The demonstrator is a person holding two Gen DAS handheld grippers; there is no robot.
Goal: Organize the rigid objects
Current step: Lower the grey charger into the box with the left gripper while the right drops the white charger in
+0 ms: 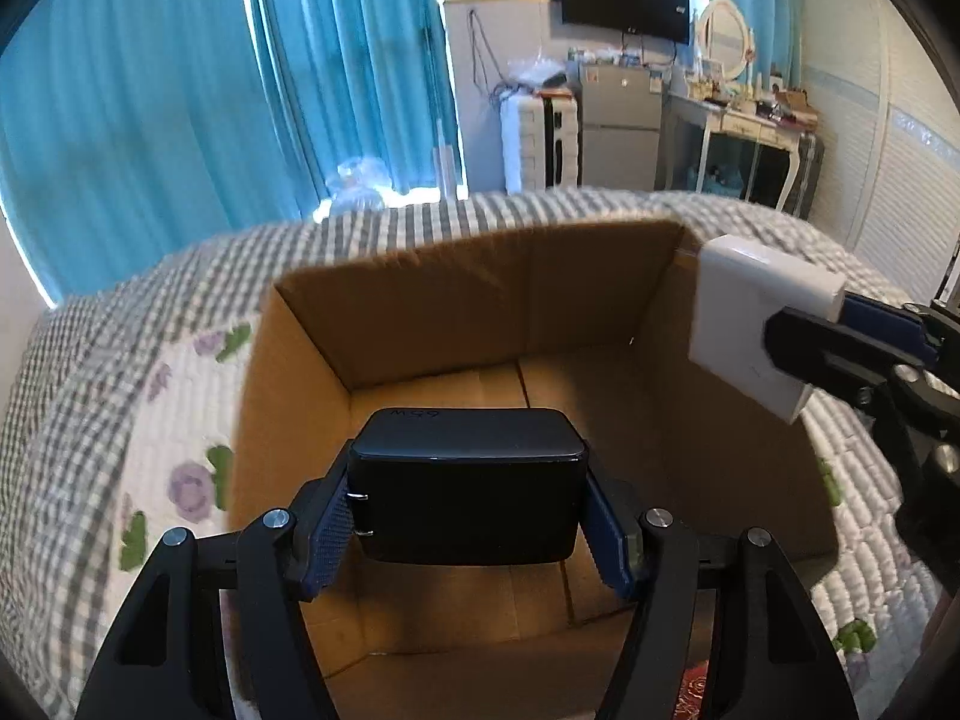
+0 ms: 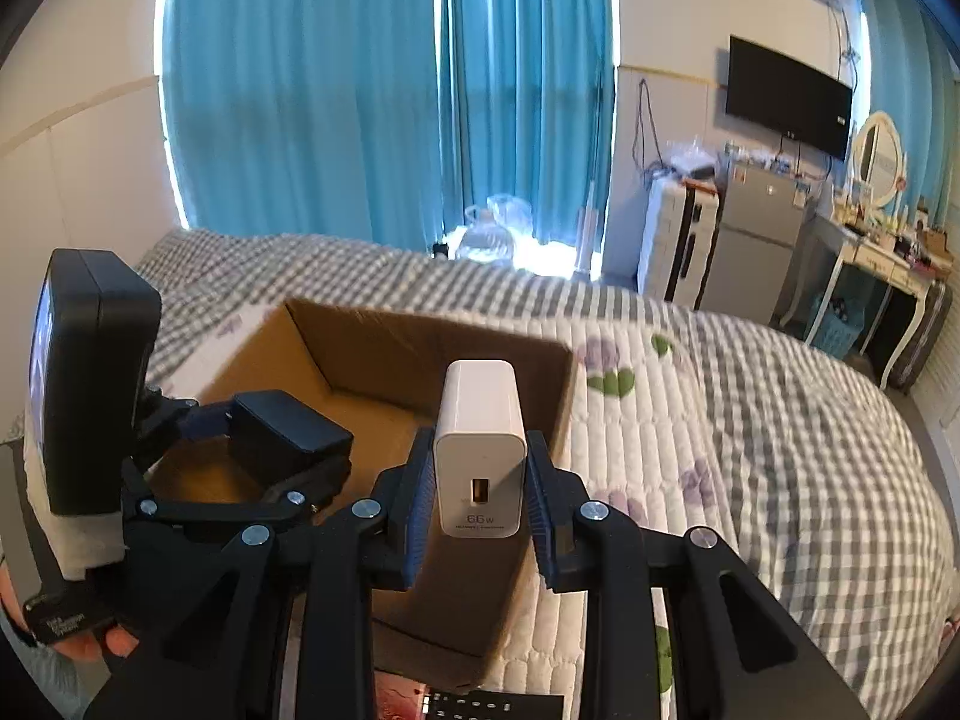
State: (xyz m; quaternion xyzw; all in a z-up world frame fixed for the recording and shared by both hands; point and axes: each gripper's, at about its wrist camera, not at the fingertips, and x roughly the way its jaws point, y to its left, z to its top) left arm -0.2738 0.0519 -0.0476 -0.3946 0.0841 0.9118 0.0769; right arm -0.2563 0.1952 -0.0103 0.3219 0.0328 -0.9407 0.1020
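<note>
An open cardboard box (image 1: 600, 294) sits on the bed; it also shows in the right wrist view (image 2: 384, 348). My left gripper (image 1: 468, 510) is shut on a black charger (image 1: 468, 486) and holds it above the box's inside. The same black charger (image 2: 288, 423) and left gripper (image 2: 258, 438) show at the left of the right wrist view. My right gripper (image 2: 480, 498) is shut on a white 66 W charger (image 2: 480, 450), above the box's right wall. The white charger (image 1: 756, 324) and the right gripper (image 1: 822, 324) appear at the right of the left wrist view.
The box rests on a grey checked quilt with flowers (image 2: 750, 396). Blue curtains (image 2: 384, 90) hang behind the bed. A small fridge (image 2: 756, 240), a dressing table (image 2: 870, 246) and a wall television (image 2: 786, 102) stand at the far right. A dark patterned object (image 2: 492, 705) lies near the bottom edge.
</note>
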